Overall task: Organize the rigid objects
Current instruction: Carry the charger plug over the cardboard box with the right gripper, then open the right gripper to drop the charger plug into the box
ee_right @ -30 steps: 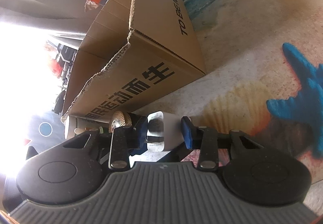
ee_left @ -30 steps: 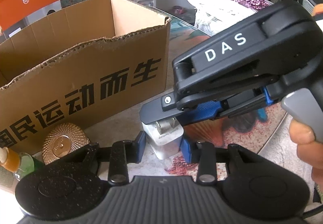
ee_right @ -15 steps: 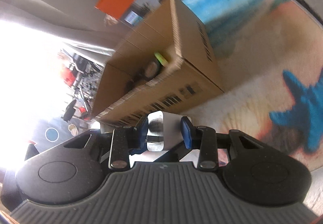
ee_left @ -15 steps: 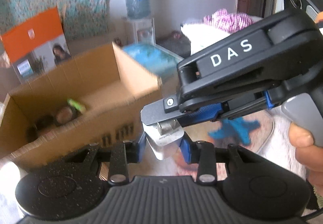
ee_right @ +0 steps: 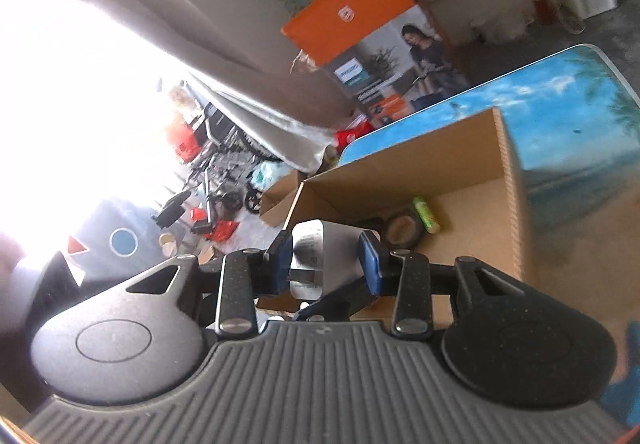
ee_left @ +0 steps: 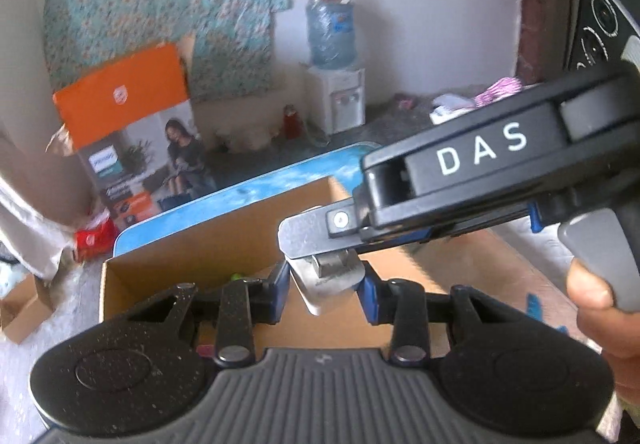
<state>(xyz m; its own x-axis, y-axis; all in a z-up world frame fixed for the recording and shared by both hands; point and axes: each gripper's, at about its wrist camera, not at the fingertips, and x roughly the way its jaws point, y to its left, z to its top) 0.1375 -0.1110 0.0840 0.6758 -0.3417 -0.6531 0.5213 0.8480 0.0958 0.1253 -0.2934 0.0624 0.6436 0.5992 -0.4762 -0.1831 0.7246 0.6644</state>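
A: We have the white charger plug (ee_left: 328, 280) pinched between the blue pads (ee_left: 280, 288) of our left hand-held gripper (ee_left: 324, 286), jaws narrow and pressed to its two sides, metal prongs pointing up

B: And our right hand-held gripper (ee_right: 326, 262) clamps that same white plug (ee_right: 320, 256) from the other side; in the right wrist view its blue pads (ee_right: 370, 264) sit tight on both faces. In the left wrist view the right tool comes in from the right as a black body marked DAS, and its silvery jaw tip covers the prongs

A: So the plug hangs in the air, shared between both of us, above the open cardboard box (ee_left: 224, 240)

B: Agreed. The box (ee_right: 508, 180) stands on the table (ee_right: 580, 116) with the blue beach print. Inside it we see a green tube-shaped item (ee_right: 426, 214) and a dark roll of tape (ee_right: 402, 230) on the bottom, just beside each other

A: Our right hand (ee_left: 600, 308) wraps the grey trigger handle at the edge of the left wrist view

B: Behind the table an orange and grey product carton (ee_left: 128, 124) leans by the patterned curtain (ee_left: 160, 4), and a water dispenser (ee_left: 336, 84) stands against the wall, well apart from the box
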